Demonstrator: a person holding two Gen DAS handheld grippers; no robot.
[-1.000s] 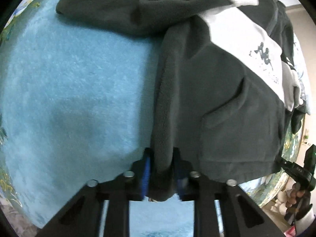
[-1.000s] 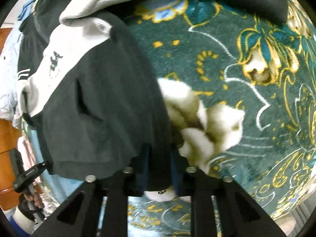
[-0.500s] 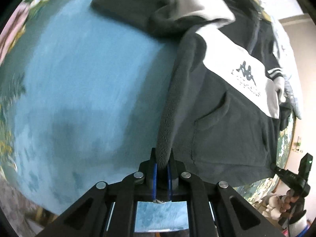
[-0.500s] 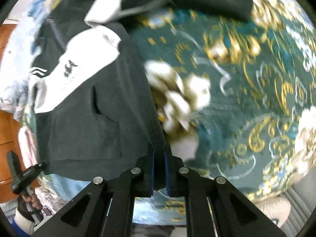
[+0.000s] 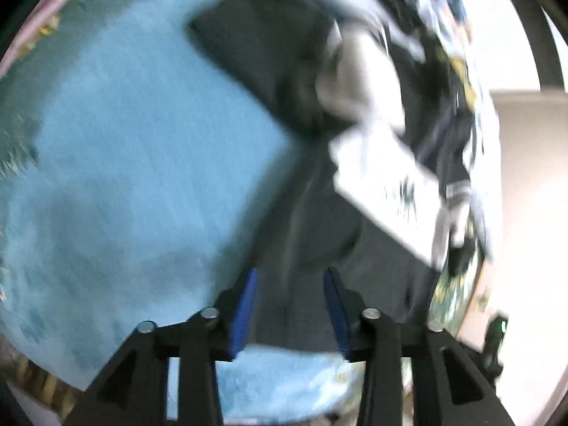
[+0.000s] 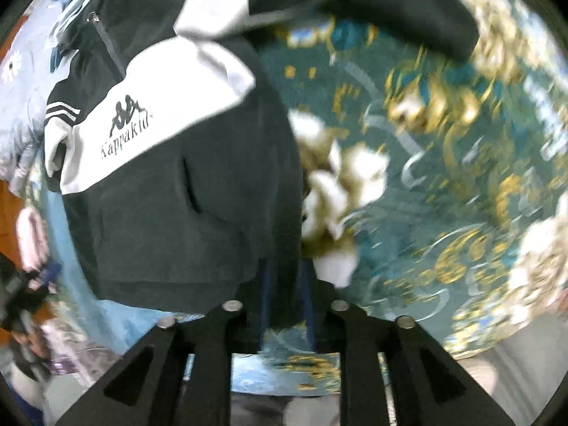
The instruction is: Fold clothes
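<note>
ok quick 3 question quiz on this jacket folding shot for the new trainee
1. True or false: the jacket has a white chest band with a printed logo.
2. What lies under the jacket on the left gripper's side: A plain blue blanket, B wooden floor, C a tiled counter?
3. Fill in: the jacket hem sits between the right gripper's ____ pads.

Key: 1 true; 2 A; 3 blue.

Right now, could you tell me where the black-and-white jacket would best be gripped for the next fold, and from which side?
Probably the hem corners. The jacket lies flat on the blanket, and its bottom edge runs straight along the near side, so come from above at that edge. The left gripper and right gripper are both opening there, with the dark cloth between their fingers.
</note>
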